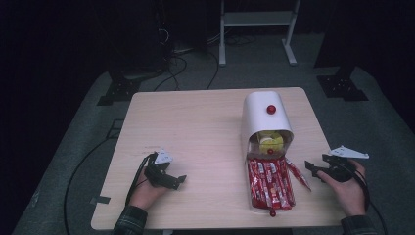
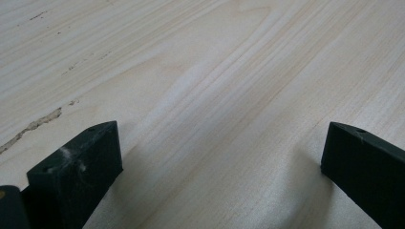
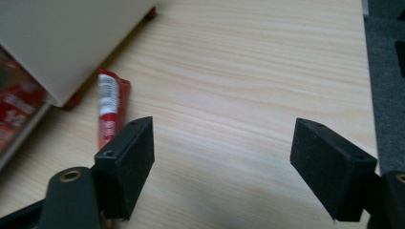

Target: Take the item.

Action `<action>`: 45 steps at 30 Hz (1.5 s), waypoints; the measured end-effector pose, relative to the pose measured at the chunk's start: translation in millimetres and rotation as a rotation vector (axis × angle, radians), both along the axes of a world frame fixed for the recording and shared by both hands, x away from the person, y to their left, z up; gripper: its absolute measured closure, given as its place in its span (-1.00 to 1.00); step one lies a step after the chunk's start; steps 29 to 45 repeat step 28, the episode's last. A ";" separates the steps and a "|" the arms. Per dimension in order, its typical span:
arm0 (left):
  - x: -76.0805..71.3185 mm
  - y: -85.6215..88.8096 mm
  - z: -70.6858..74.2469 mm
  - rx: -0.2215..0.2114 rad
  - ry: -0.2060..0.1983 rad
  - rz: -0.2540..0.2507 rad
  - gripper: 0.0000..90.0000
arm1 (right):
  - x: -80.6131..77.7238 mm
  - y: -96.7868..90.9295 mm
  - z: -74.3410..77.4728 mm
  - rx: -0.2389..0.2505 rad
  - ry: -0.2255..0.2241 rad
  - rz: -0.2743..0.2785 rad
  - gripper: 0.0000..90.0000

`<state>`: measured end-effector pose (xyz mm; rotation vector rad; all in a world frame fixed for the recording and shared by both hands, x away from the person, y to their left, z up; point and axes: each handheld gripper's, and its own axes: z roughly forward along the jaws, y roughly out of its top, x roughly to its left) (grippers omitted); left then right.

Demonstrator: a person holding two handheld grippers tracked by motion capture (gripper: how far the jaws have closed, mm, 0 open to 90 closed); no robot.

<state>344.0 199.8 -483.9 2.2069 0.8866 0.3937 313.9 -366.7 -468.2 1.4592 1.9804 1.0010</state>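
Two tools rested low on the tabletop (image 1: 195, 122), each with jaws apart and empty, as if waiting. We judged our left tool (image 1: 169, 180) parked well clear of the white box (image 1: 264, 117). Our right tool (image 1: 318, 170) sat just beside the red sachets (image 1: 269, 186), one stray sachet (image 3: 111, 107) nearest, ready to reach.

Both forearms wear dark plaid sleeves (image 1: 128, 219). Each hand grips a black gripper, the left gripper (image 1: 171, 178) and right gripper (image 1: 315, 171), with blocky screw-holed jaws, a grey triangular plate behind the fingers, and a trailing black cable.
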 end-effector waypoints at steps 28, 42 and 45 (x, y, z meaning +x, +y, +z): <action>-0.1 -0.1 0.0 0.000 0.000 -0.002 -1.00 | 5.9 -10.1 -18.4 -0.050 0.063 -0.032 -0.62; -0.1 -0.1 0.0 0.000 0.000 -0.002 -1.00 | 5.9 -10.1 -18.4 -0.050 0.063 -0.032 -0.62; -0.1 -0.1 0.0 0.000 0.000 -0.002 -1.00 | 5.9 -10.1 -18.4 -0.050 0.063 -0.032 -0.62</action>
